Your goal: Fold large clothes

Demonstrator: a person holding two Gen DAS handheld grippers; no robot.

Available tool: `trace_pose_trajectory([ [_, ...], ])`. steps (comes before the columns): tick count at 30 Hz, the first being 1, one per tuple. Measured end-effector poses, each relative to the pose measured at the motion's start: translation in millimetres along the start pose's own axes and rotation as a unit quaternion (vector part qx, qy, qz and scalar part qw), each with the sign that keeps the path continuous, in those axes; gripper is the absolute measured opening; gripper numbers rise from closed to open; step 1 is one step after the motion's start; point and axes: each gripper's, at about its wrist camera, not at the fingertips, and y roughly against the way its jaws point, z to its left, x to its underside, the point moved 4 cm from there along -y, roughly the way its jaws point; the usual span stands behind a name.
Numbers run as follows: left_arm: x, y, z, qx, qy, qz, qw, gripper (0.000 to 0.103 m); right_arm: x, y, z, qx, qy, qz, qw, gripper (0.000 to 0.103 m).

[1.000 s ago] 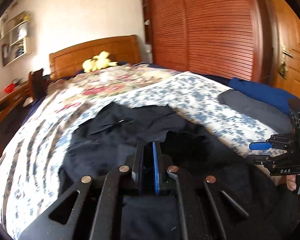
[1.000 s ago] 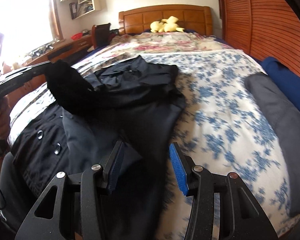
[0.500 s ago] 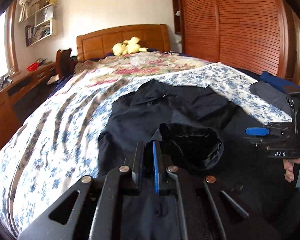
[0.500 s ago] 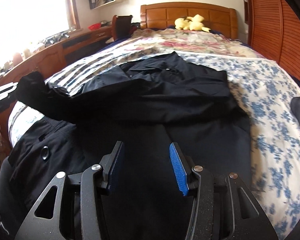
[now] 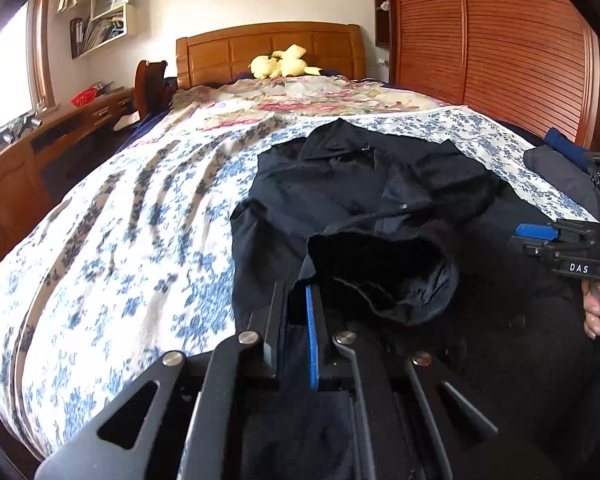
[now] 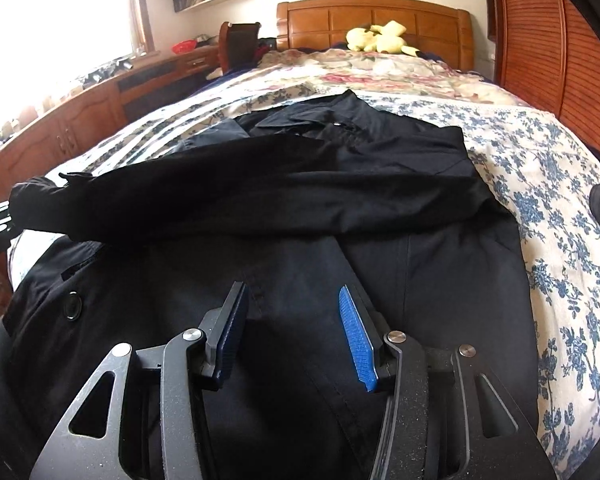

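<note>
Jaws of the left gripper (image 5: 296,296) clamp the black coat's (image 6: 340,216) sleeve cuff (image 5: 380,276); the right gripper (image 6: 296,320) gapes empty. Spread on the bed (image 6: 540,168), it looks heavy, limp; best gripped at seams.

A floral bedspread (image 6: 540,168) is spread beneath and ahead of the tongs. A yellow plush toy (image 6: 380,38) is seen far ahead against the wooden headboard (image 6: 372,12). A slatted wardrobe (image 5: 520,48) stands to the right, a wooden desk (image 6: 80,116) to the left.
</note>
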Motion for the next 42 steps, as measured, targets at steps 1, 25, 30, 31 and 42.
trace_pose_trajectory([
  [1,3,2,1,0.002,0.002,0.002,1.0,0.006,1,1,0,0.001,0.0,0.001,1.0,0.048],
  [25,21,63,-48,0.083,-0.029,-0.01,0.9961,0.05,1,12,6,0.001,0.012,-0.001,1.0,0.048],
  [30,22,51,-68,0.082,-0.048,-0.002,0.9955,0.051,1,13,7,0.001,0.011,-0.002,1.0,0.048],
  [31,23,47,-72,0.081,-0.051,0.003,0.9954,0.051,1,14,7,0.001,0.012,-0.002,1.0,0.048],
  [42,12,27,-64,0.057,-0.051,0.002,0.9971,0.003,0,17,9,0.0,0.019,-0.009,1.0,0.048],
])
